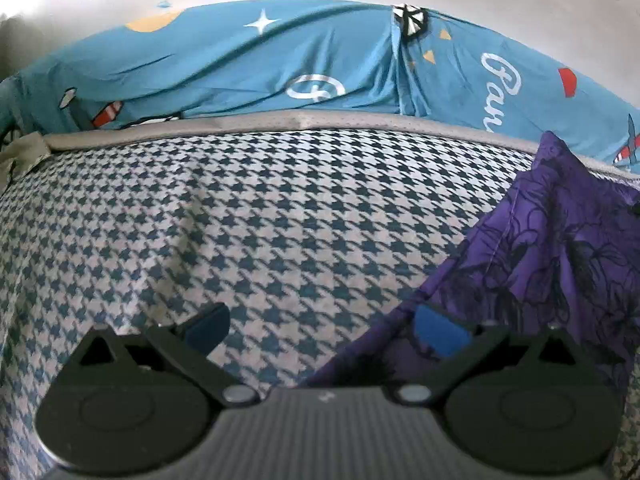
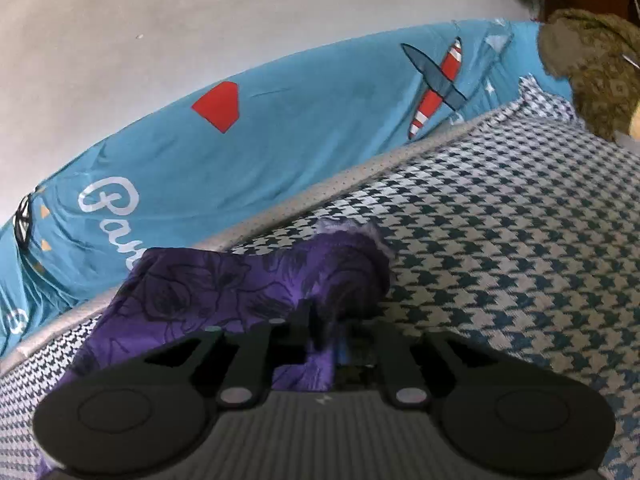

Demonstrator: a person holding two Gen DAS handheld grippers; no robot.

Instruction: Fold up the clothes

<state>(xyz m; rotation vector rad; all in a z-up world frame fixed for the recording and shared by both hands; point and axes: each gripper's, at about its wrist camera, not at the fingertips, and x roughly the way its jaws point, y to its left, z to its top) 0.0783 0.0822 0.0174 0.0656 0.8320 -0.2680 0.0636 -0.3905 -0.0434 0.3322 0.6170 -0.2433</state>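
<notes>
The garment (image 1: 560, 264), purple with dark flower outlines, is lying bunched on the houndstooth cover (image 1: 260, 220), near its grey edging (image 1: 280, 122). I am holding my left gripper (image 1: 324, 330) low over the cover with its jaws spread wide; the blue pad (image 1: 440, 334) of one finger is lying over the garment's near edge, the other pad (image 1: 206, 326) is sitting over bare houndstooth, and nothing is between them. In the right wrist view my right gripper (image 2: 320, 340) is clenched on a fold of the garment (image 2: 248, 292), the cloth rising in a crumpled ridge just ahead of the fingers. Beyond the edging a blue sheet (image 2: 280, 140) with planes, stars and white lettering is running along a pale wall (image 2: 200, 20). An olive knitted thing (image 2: 596, 68) is sitting at the cover's far right corner.
</notes>
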